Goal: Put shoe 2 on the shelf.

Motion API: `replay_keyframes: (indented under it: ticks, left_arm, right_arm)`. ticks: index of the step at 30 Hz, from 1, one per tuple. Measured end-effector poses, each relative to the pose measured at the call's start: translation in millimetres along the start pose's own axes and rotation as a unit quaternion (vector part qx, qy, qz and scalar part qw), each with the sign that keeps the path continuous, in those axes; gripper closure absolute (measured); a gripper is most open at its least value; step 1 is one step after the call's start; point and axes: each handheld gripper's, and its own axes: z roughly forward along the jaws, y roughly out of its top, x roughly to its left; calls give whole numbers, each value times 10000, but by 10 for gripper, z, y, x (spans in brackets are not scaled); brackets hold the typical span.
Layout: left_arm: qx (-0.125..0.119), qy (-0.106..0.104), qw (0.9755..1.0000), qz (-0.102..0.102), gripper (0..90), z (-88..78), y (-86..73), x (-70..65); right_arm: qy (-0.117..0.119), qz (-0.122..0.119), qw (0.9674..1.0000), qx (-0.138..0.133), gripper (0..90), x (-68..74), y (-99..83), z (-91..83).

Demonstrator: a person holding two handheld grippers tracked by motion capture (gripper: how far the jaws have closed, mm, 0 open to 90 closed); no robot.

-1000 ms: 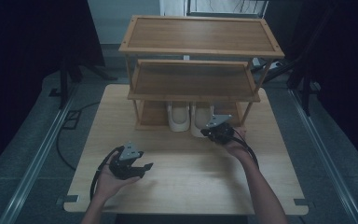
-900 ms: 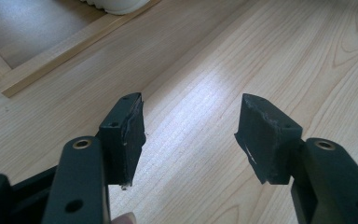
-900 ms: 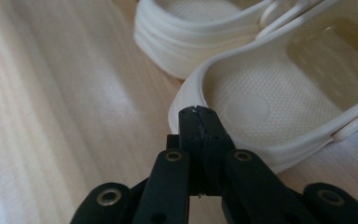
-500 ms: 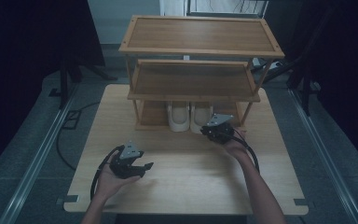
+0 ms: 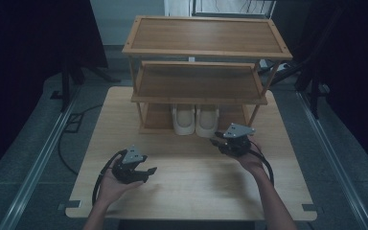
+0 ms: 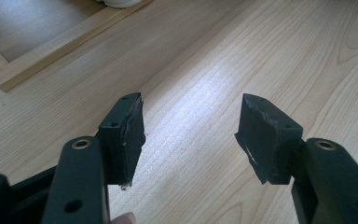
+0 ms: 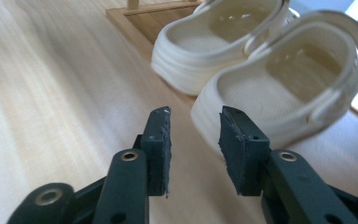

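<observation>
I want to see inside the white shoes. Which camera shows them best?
The right gripper view: both white shoes lie close, their insides open to the camera. The high view shows just their heels sticking out under the rack. The left gripper view catches a sliver.

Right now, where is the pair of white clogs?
In the high view the white clogs stand side by side on the bottom level of the wooden rack, near its middle, just beyond the right gripper.

Left gripper (image 5: 146,171): black body, grey three-cornered plate on top, black cable looping behind. Right gripper (image 5: 215,141): same build, same plate, black cable trailing along forearm. Jaws black, brass-ringed screw holes, dark scuffed rubber pads (image 7: 160,135). Forearms bare, no sleeves.
</observation>
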Motion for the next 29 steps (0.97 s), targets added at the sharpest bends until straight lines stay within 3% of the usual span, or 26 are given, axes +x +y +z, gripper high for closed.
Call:
replay_keyframes:
  ticks: [6,12,15,20,26,29]
  left_arm:
    - [-45,49,10000,21,409,-7,3,-14]
    - [-32,101,9999,-1,408,-3,-17,6]
    - [-4,110,9999,-16,406,16,-28,14]
    - [23,116,9999,-3,404,33,-28,6]
    - [-25,156,9999,-1,402,8,-16,13]
    - [-10,169,9999,-19,402,18,-18,18]
  right_arm:
    - [-117,342,9988,-333,589,113,-273,-431]
    - [-346,588,9968,-406,547,241,-612,-777]
    - [-500,824,9942,-482,542,276,-794,-916]
    - [-590,973,9925,-439,534,255,-898,-973]
    - [-656,883,9929,-448,500,283,-909,-955]
    - [-749,973,9917,-372,465,266,-957,-944]
